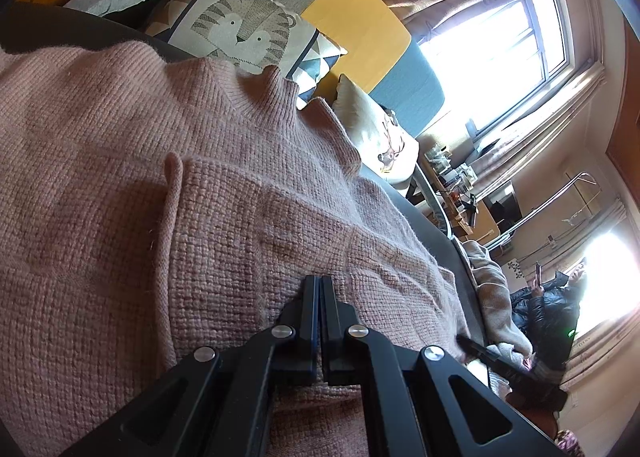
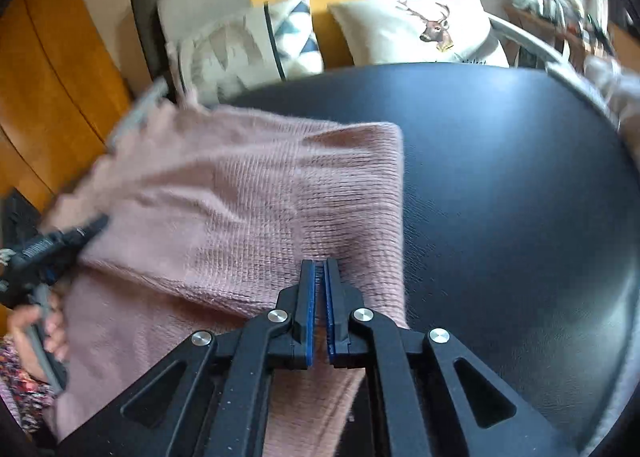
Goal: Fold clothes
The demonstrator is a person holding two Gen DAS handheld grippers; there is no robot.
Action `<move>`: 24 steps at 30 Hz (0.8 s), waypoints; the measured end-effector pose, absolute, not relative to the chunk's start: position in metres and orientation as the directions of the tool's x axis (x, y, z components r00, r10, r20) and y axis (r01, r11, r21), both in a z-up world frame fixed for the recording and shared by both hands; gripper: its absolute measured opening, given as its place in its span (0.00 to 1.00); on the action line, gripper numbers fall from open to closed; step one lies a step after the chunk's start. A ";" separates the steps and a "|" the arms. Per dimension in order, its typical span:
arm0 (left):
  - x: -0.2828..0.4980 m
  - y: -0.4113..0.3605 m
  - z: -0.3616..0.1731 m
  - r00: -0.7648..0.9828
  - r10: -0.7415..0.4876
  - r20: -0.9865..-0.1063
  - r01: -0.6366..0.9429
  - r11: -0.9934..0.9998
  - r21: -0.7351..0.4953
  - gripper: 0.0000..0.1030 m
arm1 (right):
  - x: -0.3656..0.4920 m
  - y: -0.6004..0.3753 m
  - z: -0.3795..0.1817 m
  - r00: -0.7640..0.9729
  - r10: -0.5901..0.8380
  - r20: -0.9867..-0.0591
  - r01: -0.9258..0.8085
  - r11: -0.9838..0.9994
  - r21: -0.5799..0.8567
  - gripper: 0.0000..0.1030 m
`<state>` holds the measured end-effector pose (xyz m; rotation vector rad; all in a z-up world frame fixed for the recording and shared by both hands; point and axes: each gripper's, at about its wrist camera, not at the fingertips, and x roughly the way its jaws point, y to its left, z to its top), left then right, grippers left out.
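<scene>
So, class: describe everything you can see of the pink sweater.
The sweater is dusty pink, a chunky fuzzy knit with a ribbed collar. It lies on a black padded surface, folded over itself with one straight folded edge on the right. The left claw and right claw are both shut, each pinching a layer of knit. Patterned cushions sit behind it.

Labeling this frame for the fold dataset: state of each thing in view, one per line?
pink sweater: partly folded, one layer doubled over, lying on the black surface
left claw: shut, over the sweater knit; grip on it cannot be told
right claw: near shut, narrow gap, over the sweater's folded edge
tiger cushion: propped up behind the sweater
deer cushion: propped up at the back
</scene>
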<state>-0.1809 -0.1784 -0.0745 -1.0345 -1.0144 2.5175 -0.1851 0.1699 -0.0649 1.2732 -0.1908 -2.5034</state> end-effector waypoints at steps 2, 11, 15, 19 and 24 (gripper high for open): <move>-0.181 -0.178 -0.074 -0.722 0.449 -0.527 0.043 -0.731 -0.681 0.02 | -0.184 0.178 -0.068 -0.551 -0.363 -0.752 0.184 -0.931 0.315 0.02; -0.181 -0.179 -0.075 -0.720 0.449 -0.529 0.042 -0.732 -0.680 0.02 | -0.182 0.170 -0.060 -0.572 -0.358 -0.738 0.152 -0.930 0.334 0.05; -0.181 -0.178 -0.074 -0.719 0.450 -0.530 0.043 -0.732 -0.680 0.02 | -0.183 0.171 -0.069 -0.578 -0.348 -0.738 0.141 -0.933 0.330 0.04; -0.182 -0.177 -0.072 -0.705 0.446 -0.552 0.053 -0.743 -0.667 0.02 | -0.181 0.166 -0.069 -0.590 -0.307 -0.747 0.147 -0.950 0.274 0.04; -0.181 -0.166 -0.052 -0.678 0.344 -0.649 0.035 -0.867 -0.497 0.02 | -0.182 0.169 -0.071 -0.594 -0.310 -0.742 0.145 -0.949 0.280 0.04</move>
